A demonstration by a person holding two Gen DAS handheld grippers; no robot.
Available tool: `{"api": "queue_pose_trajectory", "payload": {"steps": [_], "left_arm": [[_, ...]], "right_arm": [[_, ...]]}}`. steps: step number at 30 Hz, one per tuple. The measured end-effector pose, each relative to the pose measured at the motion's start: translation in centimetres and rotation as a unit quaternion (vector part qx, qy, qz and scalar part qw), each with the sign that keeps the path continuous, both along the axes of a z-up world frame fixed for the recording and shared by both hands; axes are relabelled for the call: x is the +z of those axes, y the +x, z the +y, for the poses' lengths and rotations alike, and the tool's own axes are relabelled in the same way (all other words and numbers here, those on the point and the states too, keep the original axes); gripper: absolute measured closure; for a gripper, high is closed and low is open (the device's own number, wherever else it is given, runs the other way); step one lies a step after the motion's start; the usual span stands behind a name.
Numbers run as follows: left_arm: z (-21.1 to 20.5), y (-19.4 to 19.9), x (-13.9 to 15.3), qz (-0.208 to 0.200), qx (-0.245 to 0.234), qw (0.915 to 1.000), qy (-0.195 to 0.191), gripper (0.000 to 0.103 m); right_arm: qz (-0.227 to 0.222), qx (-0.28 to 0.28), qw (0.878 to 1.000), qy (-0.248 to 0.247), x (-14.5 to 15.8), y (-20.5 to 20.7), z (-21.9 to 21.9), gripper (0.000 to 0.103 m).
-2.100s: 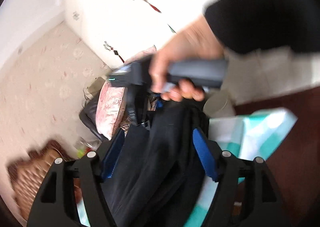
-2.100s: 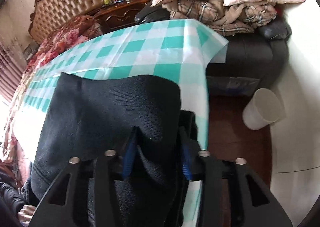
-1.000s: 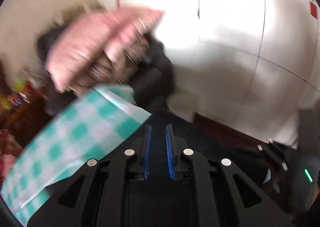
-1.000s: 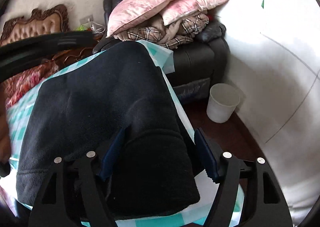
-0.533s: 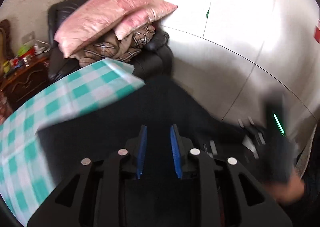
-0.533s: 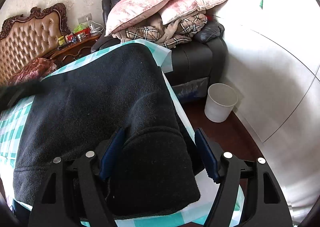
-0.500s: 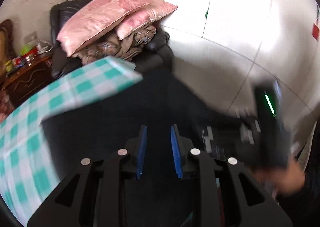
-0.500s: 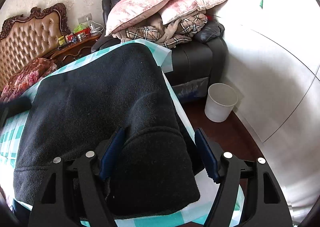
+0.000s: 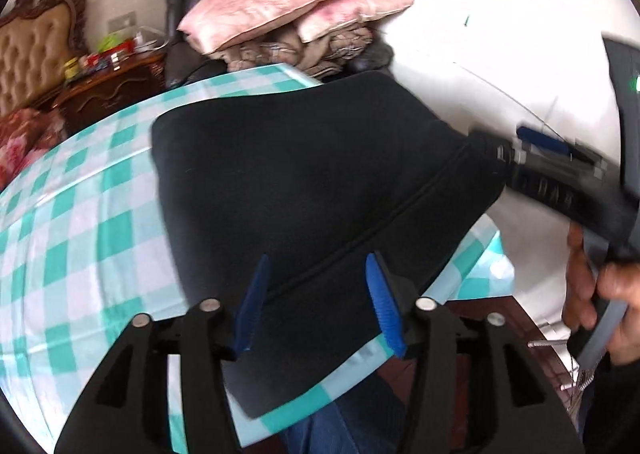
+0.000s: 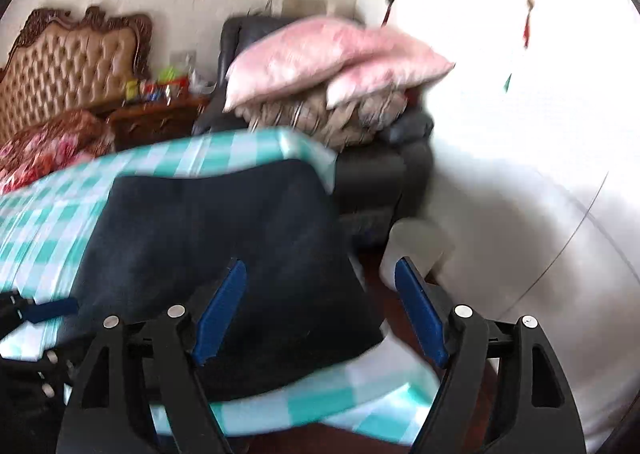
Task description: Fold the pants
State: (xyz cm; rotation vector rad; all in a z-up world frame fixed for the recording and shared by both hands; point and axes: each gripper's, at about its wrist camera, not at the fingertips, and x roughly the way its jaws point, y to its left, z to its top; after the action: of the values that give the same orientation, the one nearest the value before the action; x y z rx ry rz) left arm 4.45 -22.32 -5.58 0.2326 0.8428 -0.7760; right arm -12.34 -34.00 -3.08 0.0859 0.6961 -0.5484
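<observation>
The black pants (image 9: pixel 312 174) lie folded flat on the table's teal-checked cloth (image 9: pixel 80 238), reaching its right edge. My left gripper (image 9: pixel 318 296) hovers over their near end. Its jaws are opening, with the cloth lying under the blue pads, not pinched. In the left wrist view my right gripper (image 9: pixel 504 156) comes in blurred from the right at the pants' far right corner, held by a hand (image 9: pixel 600 286). In the right wrist view the pants (image 10: pixel 224 238) lie below my right gripper (image 10: pixel 320 310). Its jaws are opening and stand clear of the cloth. My left gripper (image 10: pixel 36 314) shows at the lower left.
Behind the table a dark armchair (image 10: pixel 384 174) carries pink pillows (image 10: pixel 320 54) and folded blankets. A white bin (image 10: pixel 416 246) stands on the floor to the right. A wooden nightstand (image 9: pixel 112 86) and a tufted headboard (image 10: pixel 68 66) are at the back left. A leg in blue jeans (image 9: pixel 336 426) is at the table's near edge.
The left gripper's jaws went from nearly shut on the black cloth to wide apart, letting the pants lie on the table. The right gripper rose off the pants and widened a little.
</observation>
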Motion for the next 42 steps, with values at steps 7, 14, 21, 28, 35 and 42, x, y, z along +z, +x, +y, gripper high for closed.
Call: {"api": "queue_pose_trajectory", "payload": {"steps": [7,14,21,28,35,42], "left_arm": [[1.2,-0.4,1.2,-0.002,0.02,0.9998,0.008,0.023],[1.6,-0.8,2.1,-0.013,0.037,0.9991,0.019,0.003],[2.0,-1.3,3.0,-0.027,0.051,0.9983,0.012,0.002],[2.1,-1.5,4.3,-0.019,0.055,0.9983,-0.001,0.002],[2.0,-1.5,4.5,-0.025,0.059,0.9979,0.002,0.002],[1.8,-1.6,4.5,-0.023,0.055,0.9983,0.0,0.002]], "right_arm": [[0.069,-0.013,0.997,0.015,-3.6,0.5,-0.8,0.027],[0.067,-0.032,0.996,0.046,-2.3,-0.7,-0.8,0.025],[0.058,-0.036,0.997,0.047,0.2,-2.4,0.6,0.023],[0.037,-0.013,0.998,0.044,3.4,-2.7,2.0,0.022],[0.031,-0.006,0.998,0.047,3.8,-2.4,2.3,0.022],[0.034,-0.005,0.998,0.048,3.6,-2.3,2.3,0.022]]}}
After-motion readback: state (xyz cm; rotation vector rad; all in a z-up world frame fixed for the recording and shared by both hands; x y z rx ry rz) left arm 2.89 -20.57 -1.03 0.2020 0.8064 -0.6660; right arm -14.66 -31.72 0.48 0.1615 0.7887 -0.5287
